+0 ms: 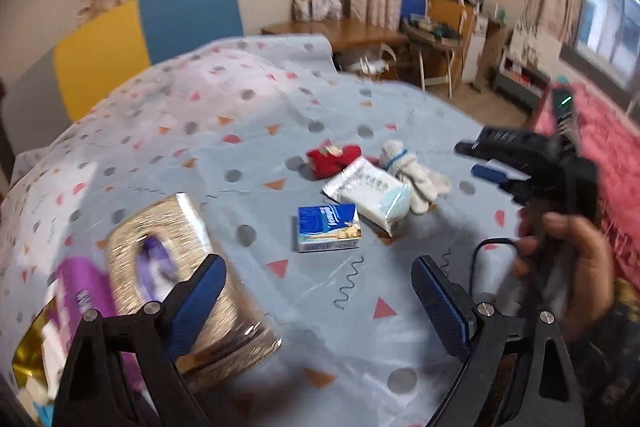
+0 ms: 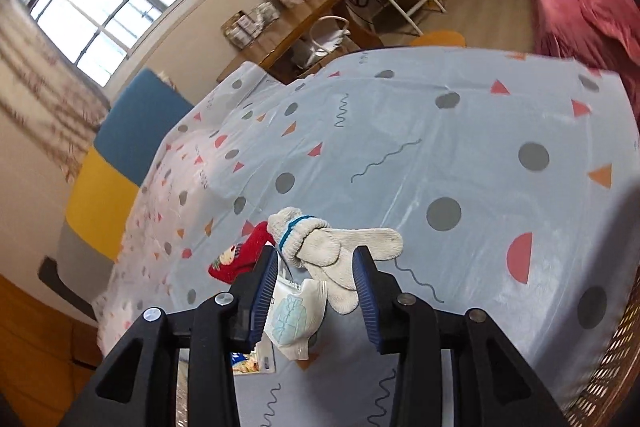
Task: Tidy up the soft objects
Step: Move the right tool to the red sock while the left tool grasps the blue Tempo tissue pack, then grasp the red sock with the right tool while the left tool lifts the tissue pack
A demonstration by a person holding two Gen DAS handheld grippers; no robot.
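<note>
On the bed (image 1: 420, 115), over a pale blue sheet printed with dots and triangles, near the middle: a pair of cream knitted gloves (image 1: 416, 175) bundled at the cuff with a blue band, touching at their 9 o'clock a white plastic pack (image 1: 366, 189) with a light blue picture, and at 10 o'clock of that pack a red fabric piece (image 1: 334, 157); at 7 o'clock of the pack, just beside, a small blue tissue packet (image 1: 328, 229). Left gripper (image 1: 316, 299) wide open with nothing between its pads, a shiny gold tissue pack (image 1: 192, 267) behind its left finger. Right gripper (image 2: 316, 291) open at a middling width over the gloves and the pack, not pressing on either.
</note>
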